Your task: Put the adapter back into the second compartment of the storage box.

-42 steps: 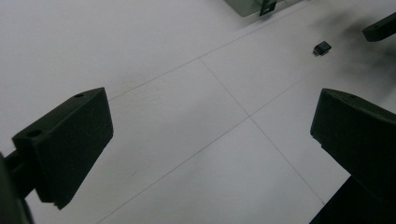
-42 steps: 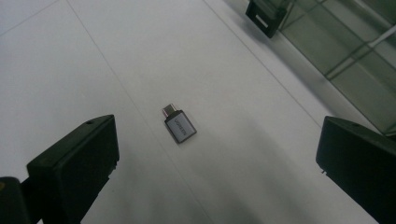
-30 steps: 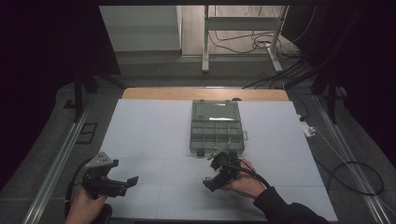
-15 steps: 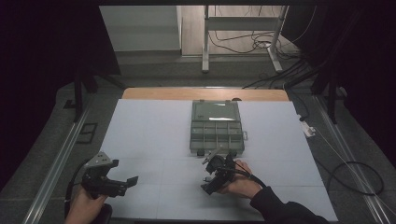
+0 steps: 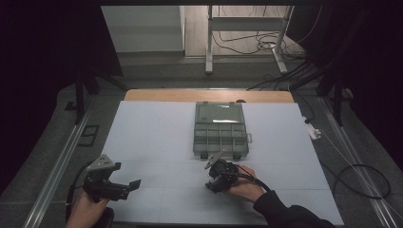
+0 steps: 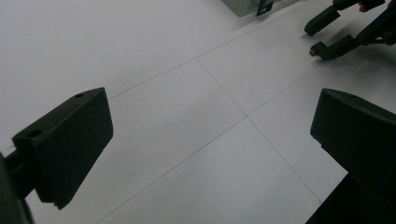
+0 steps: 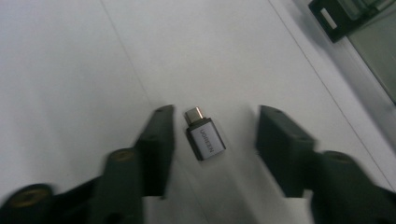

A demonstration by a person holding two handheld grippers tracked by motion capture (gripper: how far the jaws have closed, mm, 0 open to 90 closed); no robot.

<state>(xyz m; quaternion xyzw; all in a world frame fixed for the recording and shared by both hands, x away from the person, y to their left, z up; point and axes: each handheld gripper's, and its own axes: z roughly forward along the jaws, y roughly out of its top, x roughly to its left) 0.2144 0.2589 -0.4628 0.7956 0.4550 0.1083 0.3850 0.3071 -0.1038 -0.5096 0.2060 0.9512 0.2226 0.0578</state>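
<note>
Right gripper (image 7: 212, 140) tilted down, jaws closing around adapter (image 7: 204, 138), not yet touching

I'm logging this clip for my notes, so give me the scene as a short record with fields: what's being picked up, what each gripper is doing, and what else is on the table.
Item: small grey USB adapter, lying flat on the white table
Right gripper: jaws astride the adapter and just closing; pads not yet pressing on it
Left gripper: open, nothing between its jaws, at the table's near left
Box: clear compartment organiser box, lid open, beyond the right gripper
Contact: adapter apart from the box
</note>
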